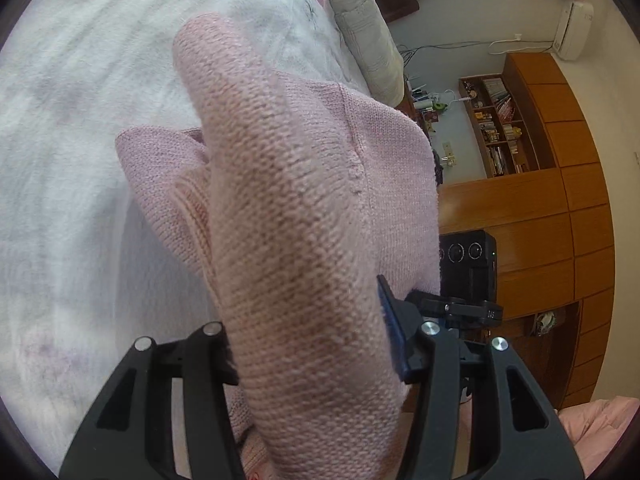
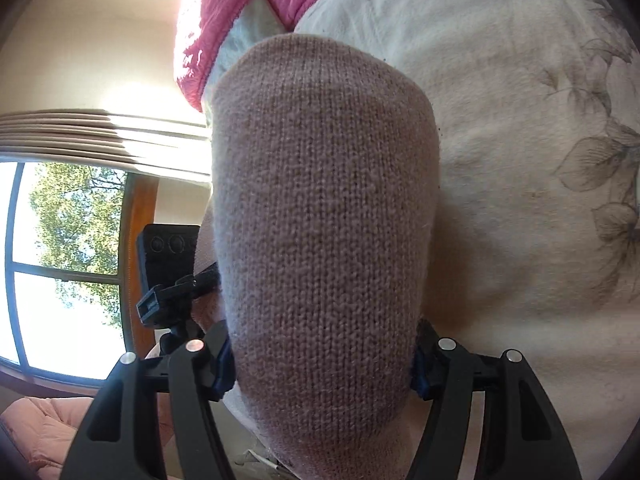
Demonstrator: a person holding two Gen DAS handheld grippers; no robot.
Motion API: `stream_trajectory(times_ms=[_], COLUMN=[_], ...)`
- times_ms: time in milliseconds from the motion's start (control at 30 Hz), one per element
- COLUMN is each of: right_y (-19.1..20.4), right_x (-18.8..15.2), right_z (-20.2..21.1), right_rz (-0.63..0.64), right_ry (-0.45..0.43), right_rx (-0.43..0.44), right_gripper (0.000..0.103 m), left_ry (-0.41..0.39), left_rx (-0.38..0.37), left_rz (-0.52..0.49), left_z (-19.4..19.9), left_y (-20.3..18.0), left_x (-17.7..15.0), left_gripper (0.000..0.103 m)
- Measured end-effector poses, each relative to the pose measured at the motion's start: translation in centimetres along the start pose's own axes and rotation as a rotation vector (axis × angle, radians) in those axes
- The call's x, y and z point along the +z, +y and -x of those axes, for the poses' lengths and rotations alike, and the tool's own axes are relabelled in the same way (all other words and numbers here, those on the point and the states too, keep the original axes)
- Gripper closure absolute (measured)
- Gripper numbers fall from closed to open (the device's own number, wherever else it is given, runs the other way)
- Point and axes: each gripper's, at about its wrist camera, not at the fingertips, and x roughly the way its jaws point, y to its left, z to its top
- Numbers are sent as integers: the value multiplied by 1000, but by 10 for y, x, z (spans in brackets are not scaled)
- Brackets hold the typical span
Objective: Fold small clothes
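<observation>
Left wrist view: a pink sweater [image 1: 304, 216] is pinched by the left claw [image 1: 316, 360] and right claw [image 2: 320, 364] above the bed [image 1: 72, 120]; both edges should be lowered level.

The left gripper [image 1: 316, 360] is matte black plastic, its two arms built as open frames with long cut-out slots. Round silver screws sit at the pivots, two on each side. A blue pad lines one finger [image 1: 390, 320]. The right gripper [image 2: 322, 368] is the same make: black slotted arms, silver screw heads, blue pads at both inner faces.
</observation>
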Motion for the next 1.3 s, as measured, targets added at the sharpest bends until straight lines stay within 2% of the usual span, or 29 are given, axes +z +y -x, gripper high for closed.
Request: stream_trajectory(times_ms=[67, 133, 267, 400, 467, 533, 600, 700, 800, 833, 900, 933, 1000, 1067, 1233, 1300], right_y=[-25, -47, -56, -60, -65, -64, -64, -67, -74, -77, -78, -74, -67, -63, -49, -56], right_x=[2, 3, -2, -3, -7, -17, -29, -52, -71, -74, -79, -76, -77, -82, -84, -85], right_z=[3, -4, -15, -10, 3, 13, 22, 30, 29, 26, 22, 17, 18, 25, 27, 21], right_rz=[-30, -70, -65, -55, -61, -64, -68, -71, -87, -98, -110, -108, -81, -59, -28, -55], right_ry=[-2, 8, 2, 6, 13, 5, 2, 12, 28, 31, 36, 37, 31, 36, 41, 51], right_rx=[-42, -42, -35, -53, -65, -70, -63, -55, -66, -61, -50, -39, -58, -59, -84, -95], right_gripper=[37, 36, 32, 23, 16, 14, 13, 12, 12, 13, 23, 35, 41, 59, 64, 64], left_ry=[27, 37, 33, 49, 44, 32, 9, -13, -19, -13, 8, 18, 33, 25, 35, 39], left_rx=[47, 95, 134, 198, 229, 266, 297, 295, 290, 290, 328, 347, 399, 433, 488, 522], left_rz=[-1, 1, 16, 8, 8, -5, -26, -21, -1, -2, -10, -11, -1, 11, 21, 41], left_z=[-29, -48, -56, -49, -40, -25, -9, 13, 12, 12, 0, -5, -14, -18, -19, -19], left_y=[2, 9, 20, 11, 3, -5, -14, -24, -39, -37, -42, -42, -36, -32, -23, -15], left_x=[1, 0, 1, 3, 4, 0, -10, -34, -62, -73, -89, -94, -101, -99, -96, -97], left_gripper=[52, 50, 46, 43, 42, 42, 42, 42, 42, 42, 42, 42, 45, 52, 60, 59])
